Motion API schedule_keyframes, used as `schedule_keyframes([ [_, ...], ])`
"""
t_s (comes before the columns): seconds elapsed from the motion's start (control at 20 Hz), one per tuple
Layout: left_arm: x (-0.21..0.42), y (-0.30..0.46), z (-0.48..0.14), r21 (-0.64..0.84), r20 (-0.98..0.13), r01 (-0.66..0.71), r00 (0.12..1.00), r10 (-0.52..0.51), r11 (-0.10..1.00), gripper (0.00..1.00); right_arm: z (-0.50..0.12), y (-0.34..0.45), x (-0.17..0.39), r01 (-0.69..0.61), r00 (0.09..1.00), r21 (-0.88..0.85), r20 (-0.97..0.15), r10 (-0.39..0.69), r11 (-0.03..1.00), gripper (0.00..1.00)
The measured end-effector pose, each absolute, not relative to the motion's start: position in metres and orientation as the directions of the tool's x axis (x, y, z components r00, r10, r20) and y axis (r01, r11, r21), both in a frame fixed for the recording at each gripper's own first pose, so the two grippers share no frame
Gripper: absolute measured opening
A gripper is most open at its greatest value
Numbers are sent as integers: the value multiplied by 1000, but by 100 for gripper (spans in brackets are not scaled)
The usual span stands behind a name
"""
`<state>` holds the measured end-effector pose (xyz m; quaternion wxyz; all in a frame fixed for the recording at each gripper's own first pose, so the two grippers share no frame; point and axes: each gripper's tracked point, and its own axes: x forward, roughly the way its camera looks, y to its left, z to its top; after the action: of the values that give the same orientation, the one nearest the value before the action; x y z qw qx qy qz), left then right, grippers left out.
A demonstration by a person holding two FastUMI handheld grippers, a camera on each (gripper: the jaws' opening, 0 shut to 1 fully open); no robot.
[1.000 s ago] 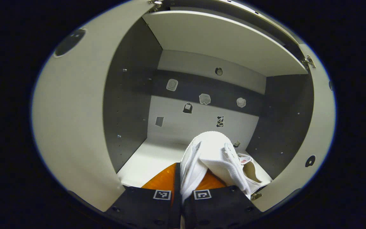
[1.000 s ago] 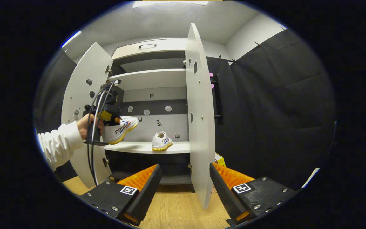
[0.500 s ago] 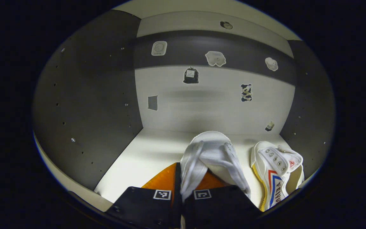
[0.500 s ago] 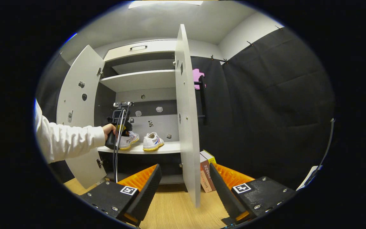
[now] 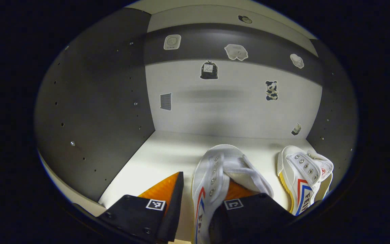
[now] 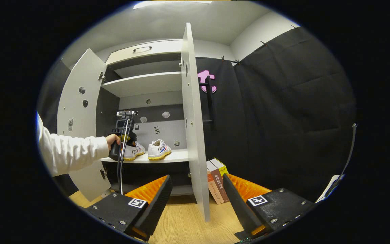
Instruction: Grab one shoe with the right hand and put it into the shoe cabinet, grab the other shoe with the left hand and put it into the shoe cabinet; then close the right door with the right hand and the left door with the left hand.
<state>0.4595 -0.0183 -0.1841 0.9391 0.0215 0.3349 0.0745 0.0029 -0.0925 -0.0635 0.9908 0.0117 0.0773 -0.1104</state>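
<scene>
Two white shoes with red and blue stripes and yellow soles stand side by side on the cabinet shelf (image 5: 161, 152). The left shoe (image 5: 215, 166) has its near side wall between my parted left gripper (image 5: 203, 183) fingers, one finger inside the shoe and a gap beside the other. The other shoe (image 5: 303, 173) sits to its right. In the right gripper view, a hand holds the left gripper (image 6: 122, 135) at the left shoe (image 6: 134, 150), next to the other shoe (image 6: 158, 149). My right gripper (image 6: 195, 189) hangs open and empty, low before the cabinet.
Both cabinet doors stand open: the left door (image 6: 76, 112) and the right door (image 6: 191, 118), whose edge points at my right gripper. Books (image 6: 217, 181) lean on the wooden floor (image 6: 181, 223) right of that door. A white sleeve (image 6: 69, 154) reaches in from the left.
My left gripper carried the shoe into the cabinet, lowered it onto the shelf beside the other shoe, and its fingers have parted. The right gripper drifted slightly, still open.
</scene>
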Motion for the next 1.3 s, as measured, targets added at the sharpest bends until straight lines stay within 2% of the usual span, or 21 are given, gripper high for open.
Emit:
schedule_keyframes([
  [0.1,455,-7,-181,106,-620,-148,764,181,983,59,-65,-89,5,208,966,8,-158,-204,978,93],
  [0.15,452,-3,-180,111,-618,-153,763,189,982,79,-66,-87,6,202,967,11,-160,-198,979,93],
  [0.2,448,-1,-178,107,-614,-158,766,190,982,87,-67,-86,7,196,968,13,-162,-191,981,93],
  [0.25,444,-1,-176,97,-611,-159,770,185,982,99,-68,-84,8,189,969,16,-164,-184,982,93],
  [0.6,407,-16,-130,88,-523,-87,844,120,992,100,-66,-69,9,140,978,29,-158,-134,990,93],
  [0.8,374,-37,-79,12,-437,-26,899,29,1000,100,-65,-62,4,117,982,33,-156,-111,993,93],
  [1.05,309,-51,-16,-29,-290,57,955,-63,998,97,-62,-50,-1,67,986,23,-156,-63,997,93],
  [1.3,232,-42,4,-51,-197,84,976,-93,995,97,-52,-42,-1,34,991,19,-131,-31,999,93],
])
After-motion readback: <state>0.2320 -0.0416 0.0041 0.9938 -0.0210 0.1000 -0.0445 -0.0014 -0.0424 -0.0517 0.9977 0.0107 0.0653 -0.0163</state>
